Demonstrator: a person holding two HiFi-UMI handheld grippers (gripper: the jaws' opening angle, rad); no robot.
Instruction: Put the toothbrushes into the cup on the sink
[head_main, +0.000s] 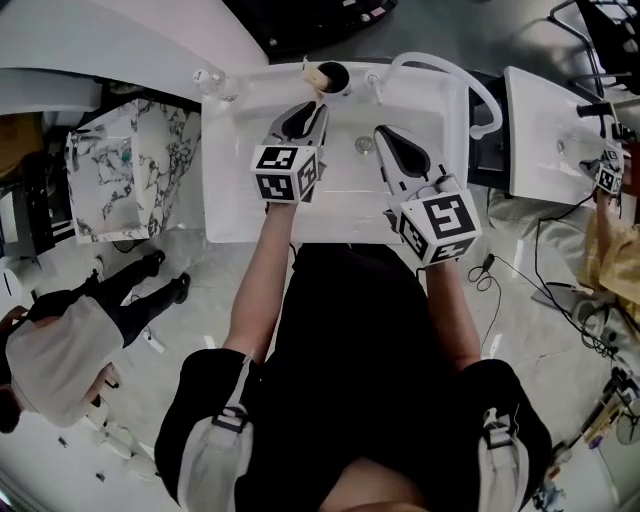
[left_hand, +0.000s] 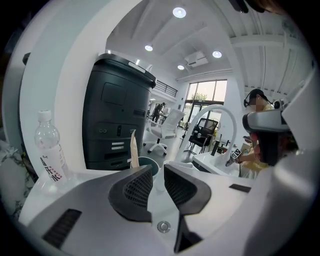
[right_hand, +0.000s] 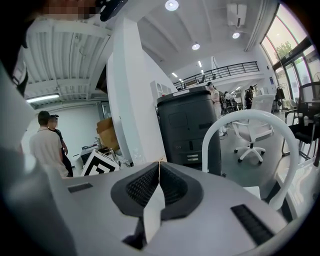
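Observation:
A dark cup (head_main: 334, 75) stands on the back rim of the white sink (head_main: 225, 200), with a tan toothbrush (head_main: 312, 72) standing upright in it. My left gripper (head_main: 303, 120) hovers over the basin just in front of the cup, its jaws parted with nothing between them. In the left gripper view the cup (left_hand: 149, 165) and the toothbrush (left_hand: 133, 149) show just beyond the left pad (left_hand: 136, 190). My right gripper (head_main: 386, 142) hangs over the basin near the drain (head_main: 364, 145), shut. A thin tan sliver (right_hand: 159, 167) at its seam is too small to identify.
A clear water bottle (left_hand: 49, 152) stands on the sink's back left corner. A white arched faucet (head_main: 462, 78) rises at the back right. A black bin (right_hand: 188, 127) stands behind. A second sink (head_main: 545, 130) lies to the right, a marble cabinet (head_main: 125, 180) and a person (head_main: 60, 350) to the left.

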